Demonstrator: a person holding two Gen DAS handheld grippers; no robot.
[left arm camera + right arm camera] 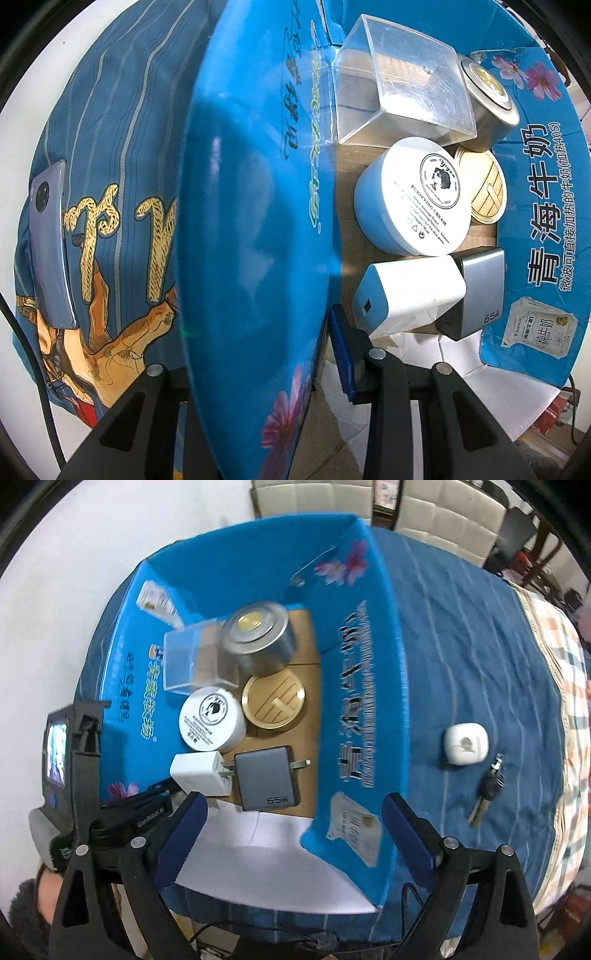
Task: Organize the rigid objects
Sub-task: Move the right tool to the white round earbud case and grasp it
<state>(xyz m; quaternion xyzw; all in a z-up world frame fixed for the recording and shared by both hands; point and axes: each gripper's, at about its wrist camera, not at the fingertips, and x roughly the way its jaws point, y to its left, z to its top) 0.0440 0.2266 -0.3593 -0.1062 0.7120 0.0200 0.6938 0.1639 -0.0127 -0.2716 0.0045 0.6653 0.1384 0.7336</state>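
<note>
The blue carton stands open on a bed covered in blue striped cloth, and already holds a clear plastic box, a silver tin, a round gold lid, a white cream jar, a white charger and a grey charger. Outside it, toward the bed's right edge, a white earbud case and a key lie near each other on the cloth, and a phone rests on the cloth beyond the carton's left wall.

The left gripper is clamped on the carton's left wall, steadying it. The right gripper hangs with its fingers spread wide and empty, above the carton's near right corner.

The likely step is fetching a loose item, probably the earbud case. To do it well, the right gripper should travel right over the carton wall without clipping it, then descend square onto the case so both pads meet its smooth sides evenly; the rounded shell may squirt out under an off-centre squeeze. The left gripper's hold should stay firm, since the cardboard wall flexes.
</note>
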